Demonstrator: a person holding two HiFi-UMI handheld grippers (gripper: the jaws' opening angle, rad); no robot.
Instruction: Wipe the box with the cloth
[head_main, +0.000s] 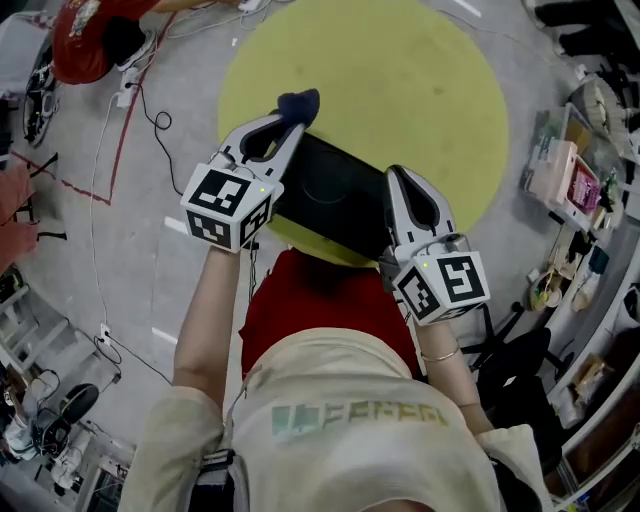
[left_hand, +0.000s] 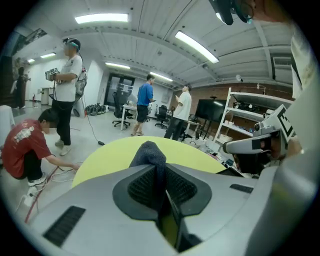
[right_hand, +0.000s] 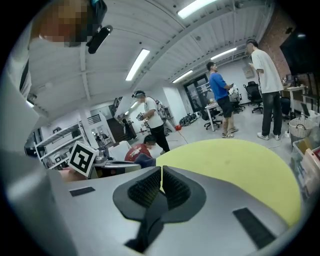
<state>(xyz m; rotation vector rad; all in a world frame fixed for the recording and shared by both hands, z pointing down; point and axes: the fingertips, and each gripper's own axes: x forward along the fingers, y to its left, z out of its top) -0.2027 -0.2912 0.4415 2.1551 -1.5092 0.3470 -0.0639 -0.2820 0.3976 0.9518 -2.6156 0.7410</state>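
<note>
Round yellow-green desk (head_main: 400, 90) lies ahead of both hand-held grippers and fills the middle of both gripper views (left_hand: 107, 155) (right_hand: 240, 160). Black box (head_main: 335, 195) sits between the two hand-held grippers, right of the left one and left of the right one. It overlaps the desk's near edge; cannot tell if it rests on the desk or is lifted. Left hand-held gripper (head_main: 293, 120) is at the box's far left corner, jaws closed tight on the dark blue cloth (head_main: 298, 105). The cloth bunches up past the fingertips and stands above the pads in the left gripper view (left_hand: 149, 154). Right hand-held gripper (head_main: 398, 180) is at the box's right edge, jaws closed down to a thin slit (right_hand: 161, 182), with a thin dark edge running down between them that looks like the box wall. In the right gripper view the left one's marker cube (right_hand: 82, 157) and the cloth (right_hand: 145, 160) show off to the left. A person in a red top (left_hand: 22, 147) crouches on the floor far left of the left hand-held gripper, beside cables (head_main: 130, 100).
</note>
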